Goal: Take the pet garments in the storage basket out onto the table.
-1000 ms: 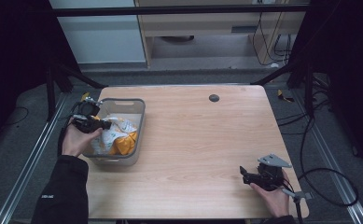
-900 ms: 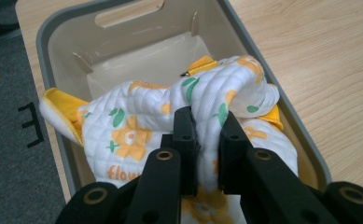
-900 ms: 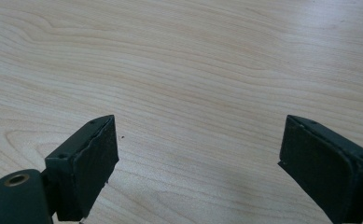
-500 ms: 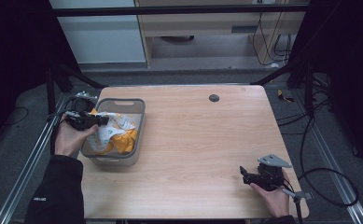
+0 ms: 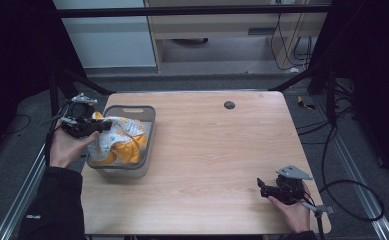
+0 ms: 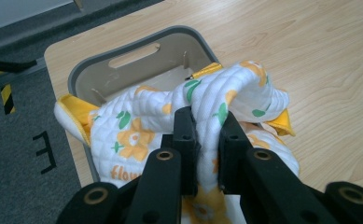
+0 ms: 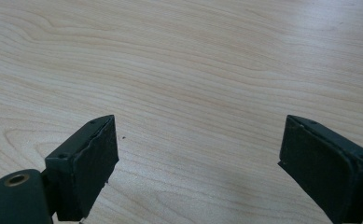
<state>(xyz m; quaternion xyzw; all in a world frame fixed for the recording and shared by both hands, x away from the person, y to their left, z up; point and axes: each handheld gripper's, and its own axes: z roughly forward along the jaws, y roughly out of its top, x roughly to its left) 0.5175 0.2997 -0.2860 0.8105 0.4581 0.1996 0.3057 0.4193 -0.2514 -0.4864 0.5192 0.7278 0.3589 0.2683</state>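
A white quilted cloth [image 5: 117,141] with yellow flowers and green leaves lies bunched in a grey plastic bin [image 5: 132,109] at the table's left edge. My left gripper [image 5: 98,128] is shut on a raised fold of the cloth [image 6: 226,93], lifting it above the bin [image 6: 123,63]. In the left gripper view its jaws pinch the fold between them [image 6: 207,140]. My right gripper [image 5: 262,186] rests low near the table's front right corner. It stands open over bare wood [image 7: 198,154], with nothing between its jaws.
The wooden table [image 5: 217,145] has a small dark round hole [image 5: 229,105] near its back edge. Grey floor with black-and-yellow tape [image 6: 6,95] lies left of the bin. Cables [image 5: 352,190] trail on the floor at the right.
My left gripper has moved left and up, pulling a fold of the cloth up out of the bin. The right gripper has stayed where it was.
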